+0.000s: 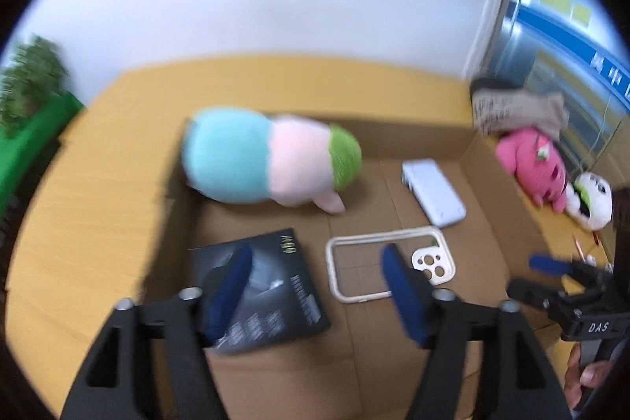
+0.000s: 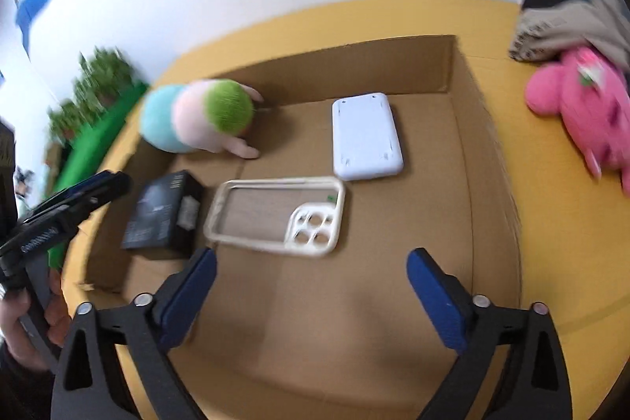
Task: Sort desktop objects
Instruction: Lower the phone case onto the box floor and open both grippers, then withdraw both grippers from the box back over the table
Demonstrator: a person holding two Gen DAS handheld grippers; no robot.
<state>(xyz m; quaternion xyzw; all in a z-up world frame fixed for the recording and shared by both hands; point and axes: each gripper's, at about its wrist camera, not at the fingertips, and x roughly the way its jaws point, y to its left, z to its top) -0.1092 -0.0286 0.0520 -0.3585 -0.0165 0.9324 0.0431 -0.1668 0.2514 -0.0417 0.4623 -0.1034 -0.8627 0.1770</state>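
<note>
An open cardboard box (image 1: 413, 136) lies on a yellow table. Inside it are a blue, pink and green plush (image 1: 267, 160), a black carton (image 1: 271, 286), a cream phone case (image 1: 431, 262) and a white power bank (image 1: 433, 191). My left gripper (image 1: 315, 254) hangs open above the carton and the case, with nothing between its blue pads. My right gripper (image 2: 313, 256) is open over the box's bare floor, just short of the phone case (image 2: 311, 223), and holds nothing. The power bank (image 2: 366, 136) lies beyond the case. Both views are blurred.
A pink plush (image 2: 582, 105) and a white plush (image 1: 594, 203) lie on the table right of the box, under a beige printed cloth (image 2: 559, 26). A green plant (image 1: 31, 77) and a green object (image 1: 31, 144) stand at the left. A white wall is behind.
</note>
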